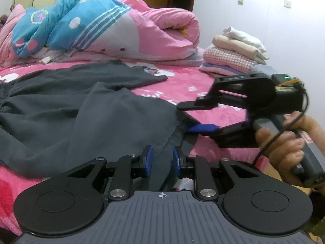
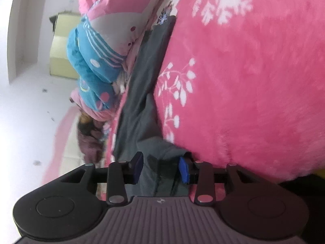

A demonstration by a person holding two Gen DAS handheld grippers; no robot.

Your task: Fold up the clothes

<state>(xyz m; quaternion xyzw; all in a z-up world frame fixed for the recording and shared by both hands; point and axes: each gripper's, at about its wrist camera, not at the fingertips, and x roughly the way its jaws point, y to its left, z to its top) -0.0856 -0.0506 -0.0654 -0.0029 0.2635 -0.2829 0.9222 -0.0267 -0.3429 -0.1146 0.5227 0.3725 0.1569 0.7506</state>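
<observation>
A dark grey garment (image 1: 85, 109) lies spread on the pink bed, with an elastic waist at the left and a leg end toward me. My left gripper (image 1: 161, 158) is open, its blue pads on either side of the garment's near hem. My right gripper (image 1: 187, 118) comes in from the right, turned on its side, jaws open around the hem's right corner. In the right wrist view the right gripper (image 2: 160, 167) is open with the grey cloth (image 2: 142, 93) lying between its pads.
A rolled pink and blue quilt (image 1: 97, 26) lies along the back of the bed. A stack of folded clothes (image 1: 233, 52) stands at the back right by the white wall. The pink floral bedspread (image 1: 203, 85) stretches to the right of the garment.
</observation>
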